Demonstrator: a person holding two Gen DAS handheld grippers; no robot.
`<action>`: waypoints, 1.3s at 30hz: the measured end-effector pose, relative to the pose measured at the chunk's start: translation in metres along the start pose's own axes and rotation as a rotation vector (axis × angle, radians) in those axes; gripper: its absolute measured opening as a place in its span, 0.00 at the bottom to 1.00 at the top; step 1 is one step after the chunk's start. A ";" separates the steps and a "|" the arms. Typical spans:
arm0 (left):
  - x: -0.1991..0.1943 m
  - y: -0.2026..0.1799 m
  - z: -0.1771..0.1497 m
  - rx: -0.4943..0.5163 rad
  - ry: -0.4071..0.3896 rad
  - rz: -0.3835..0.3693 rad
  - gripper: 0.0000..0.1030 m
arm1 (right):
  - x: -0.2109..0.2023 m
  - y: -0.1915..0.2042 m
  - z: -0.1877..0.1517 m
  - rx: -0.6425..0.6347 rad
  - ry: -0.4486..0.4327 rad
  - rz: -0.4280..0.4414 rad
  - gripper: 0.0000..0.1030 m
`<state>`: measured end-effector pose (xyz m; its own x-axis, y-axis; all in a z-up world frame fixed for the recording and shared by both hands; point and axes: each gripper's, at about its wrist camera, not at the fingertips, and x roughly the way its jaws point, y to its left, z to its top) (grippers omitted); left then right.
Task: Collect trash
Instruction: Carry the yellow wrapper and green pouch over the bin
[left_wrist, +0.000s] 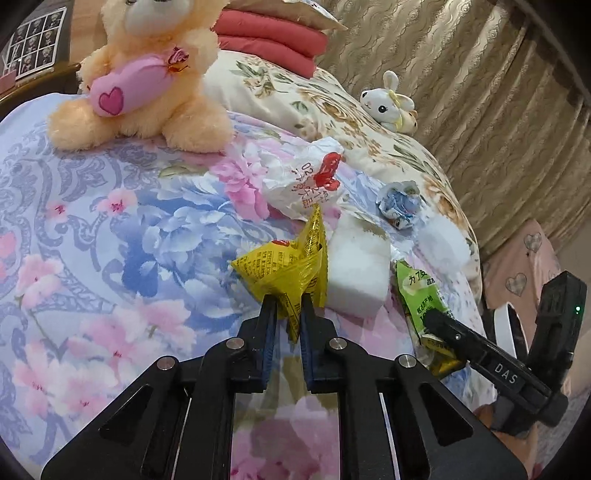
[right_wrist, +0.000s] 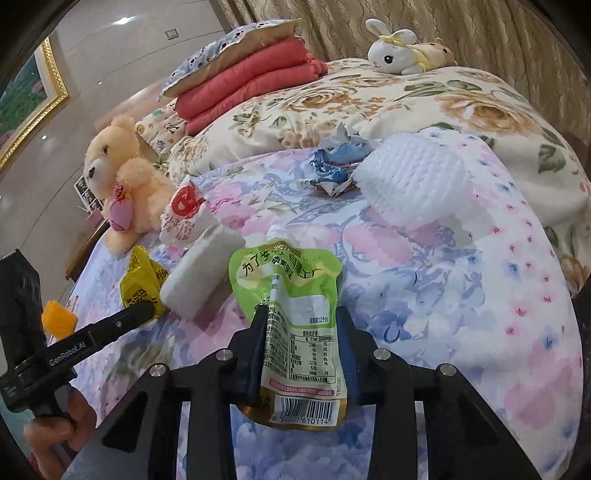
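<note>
The collecting looks barely begun: two pieces are gripped, none visibly binned, and no bin shows in either view. The left gripper (left_wrist: 289, 308) pinches a crumpled yellow wrapper (left_wrist: 286, 266) just left of the white foam block (left_wrist: 358, 275), its jaws pressed onto the foil. The right gripper (right_wrist: 302, 325) clamps a green drink pouch (right_wrist: 295, 314) by its edges, just right of that foam block (right_wrist: 201, 273). Both pieces appear to sit at or just above the floral bedspread (left_wrist: 110, 221). Left to gather, beyond the block: a crumpled white wrapper with red print (left_wrist: 301, 177), a blue-and-white paper wad (left_wrist: 399, 201) and a white foam net sleeve (right_wrist: 413, 184). Only the right wrist view shows the sleeve's mesh, the pouch's barcode and an orange scrap (right_wrist: 55, 319) by the bed edge; the left wrist view alone shows the wrapper actually between the left jaws.
</note>
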<state>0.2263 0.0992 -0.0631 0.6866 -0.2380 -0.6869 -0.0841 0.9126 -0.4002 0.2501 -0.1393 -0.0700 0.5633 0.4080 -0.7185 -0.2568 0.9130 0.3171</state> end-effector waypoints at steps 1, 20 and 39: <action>-0.003 0.000 -0.002 0.000 -0.001 -0.002 0.10 | -0.003 -0.001 -0.002 0.002 -0.001 0.007 0.33; -0.039 -0.068 -0.047 0.141 0.014 -0.096 0.09 | -0.074 -0.027 -0.033 0.064 -0.072 0.035 0.32; -0.037 -0.132 -0.068 0.270 0.048 -0.139 0.09 | -0.124 -0.070 -0.054 0.151 -0.142 0.018 0.32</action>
<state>0.1630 -0.0355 -0.0260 0.6424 -0.3763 -0.6676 0.2078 0.9240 -0.3209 0.1557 -0.2539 -0.0363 0.6672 0.4115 -0.6209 -0.1535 0.8916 0.4259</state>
